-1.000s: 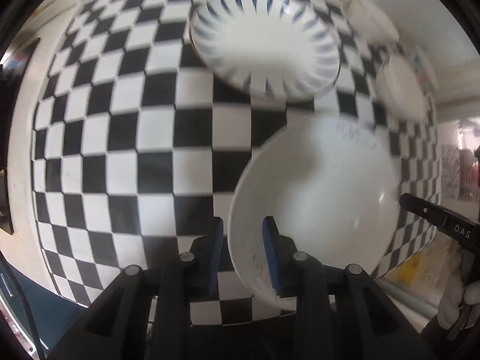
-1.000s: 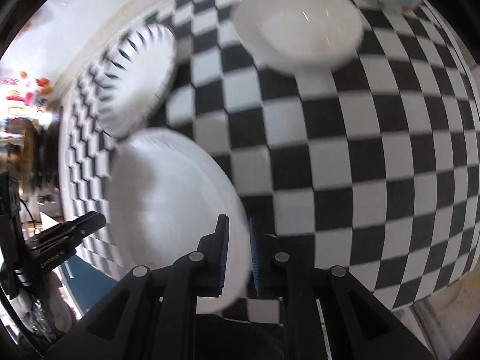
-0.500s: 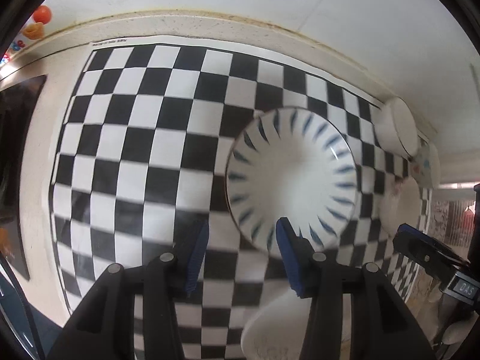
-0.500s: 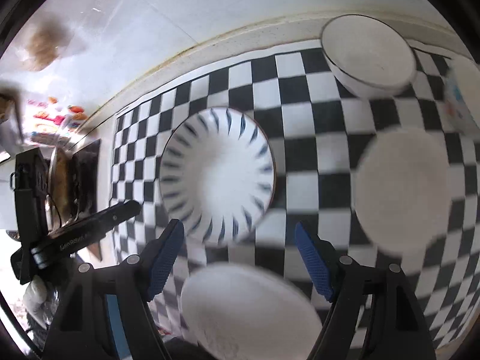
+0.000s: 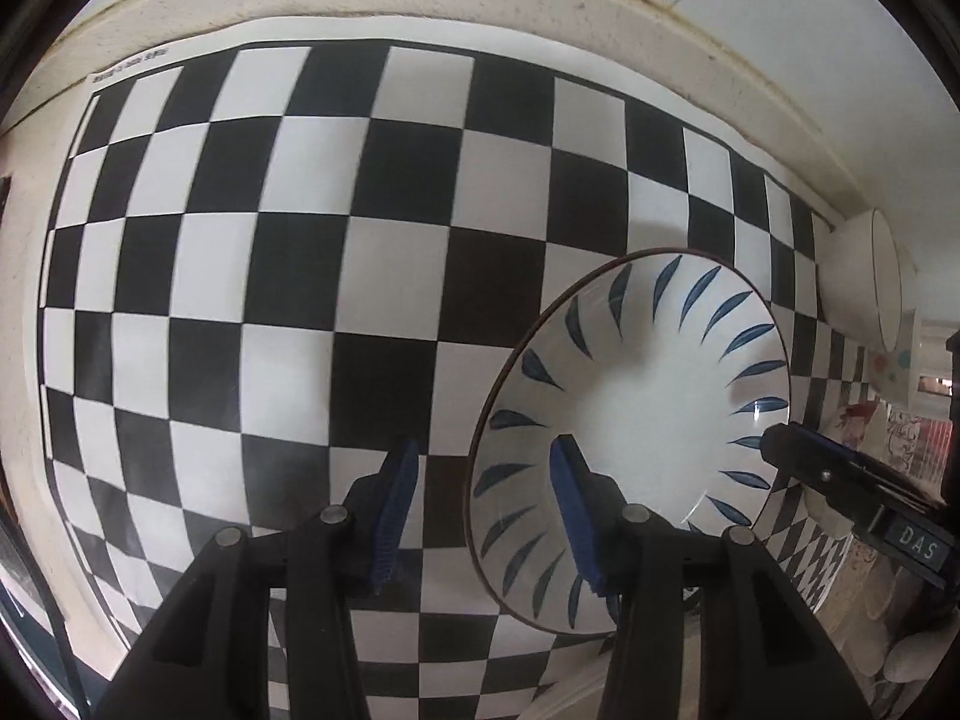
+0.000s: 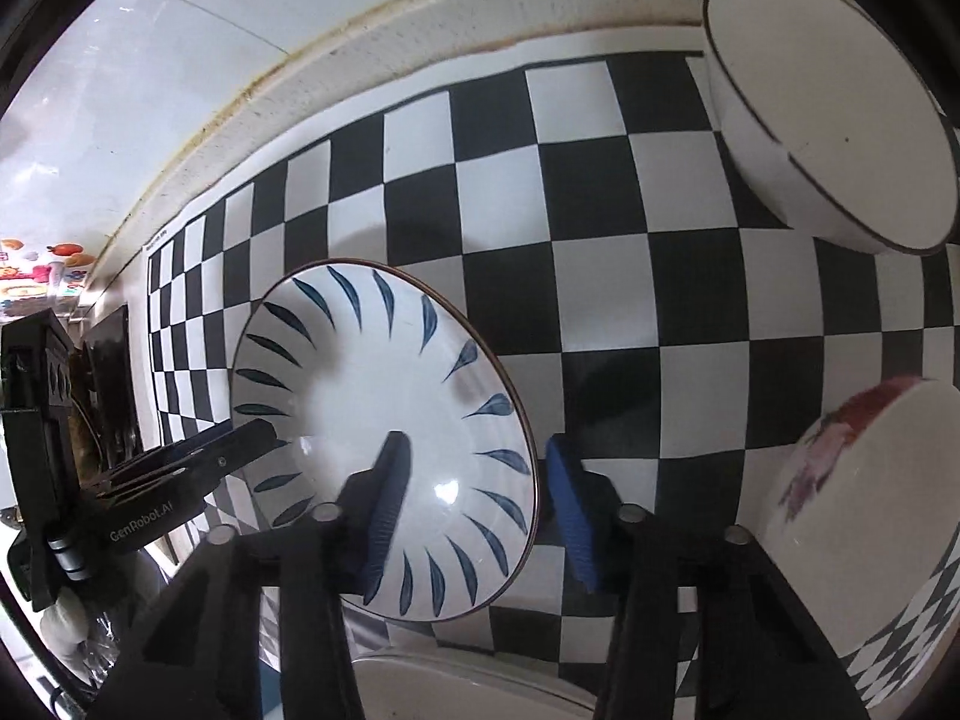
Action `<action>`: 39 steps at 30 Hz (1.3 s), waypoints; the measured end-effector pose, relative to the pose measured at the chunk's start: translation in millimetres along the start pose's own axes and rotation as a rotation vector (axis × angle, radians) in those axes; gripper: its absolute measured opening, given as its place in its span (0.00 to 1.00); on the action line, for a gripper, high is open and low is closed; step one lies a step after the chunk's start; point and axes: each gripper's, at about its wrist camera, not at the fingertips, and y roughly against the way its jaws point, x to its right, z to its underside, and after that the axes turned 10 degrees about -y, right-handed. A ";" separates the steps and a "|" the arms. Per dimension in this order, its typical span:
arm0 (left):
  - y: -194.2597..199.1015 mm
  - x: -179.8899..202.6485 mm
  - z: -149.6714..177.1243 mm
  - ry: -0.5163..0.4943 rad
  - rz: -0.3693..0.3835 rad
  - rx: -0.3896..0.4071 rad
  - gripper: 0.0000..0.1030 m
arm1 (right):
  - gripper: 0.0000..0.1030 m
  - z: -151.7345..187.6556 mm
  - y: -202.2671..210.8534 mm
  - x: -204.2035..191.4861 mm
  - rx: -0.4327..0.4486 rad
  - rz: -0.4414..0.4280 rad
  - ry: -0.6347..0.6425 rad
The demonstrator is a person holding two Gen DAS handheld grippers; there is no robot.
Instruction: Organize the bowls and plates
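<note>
A white plate with blue leaf strokes point(image 5: 642, 420) lies on the checkered mat; it also shows in the right wrist view point(image 6: 372, 414). My left gripper point(image 5: 483, 507) is open, its jaws either side of the plate's left rim. My right gripper point(image 6: 480, 495) is open, its jaws either side of the plate's right rim. A white dark-rimmed bowl point(image 6: 834, 132) stands at the back right, also in the left wrist view point(image 5: 864, 276). A flower-patterned white bowl point(image 6: 870, 504) sits at the right. A plain white dish rim point(image 6: 468, 690) shows at the bottom edge.
The checkered mat point(image 5: 300, 276) covers a speckled counter that ends at a white tiled wall point(image 6: 150, 72). A dark cooktop edge point(image 6: 108, 384) lies left of the mat. A patterned cup point(image 5: 897, 369) stands behind the right gripper in the left wrist view.
Both grippers let go of the plain white bowl and opened. They moved forward to the blue-patterned plate and now straddle its opposite rims.
</note>
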 end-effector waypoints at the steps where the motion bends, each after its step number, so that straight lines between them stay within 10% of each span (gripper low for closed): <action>1: -2.8 1.4 -0.4 -0.008 0.000 -0.007 0.36 | 0.41 -1.1 -2.1 1.0 -0.006 -0.001 -0.001; 6: -11.2 9.1 3.4 -0.035 -0.011 -0.008 0.21 | 0.11 -3.4 -13.4 7.0 -0.006 0.052 -0.013; 39: 76.0 48.0 49.1 -0.070 -0.017 0.173 0.20 | 0.08 53.0 69.1 35.8 0.106 -0.121 -0.008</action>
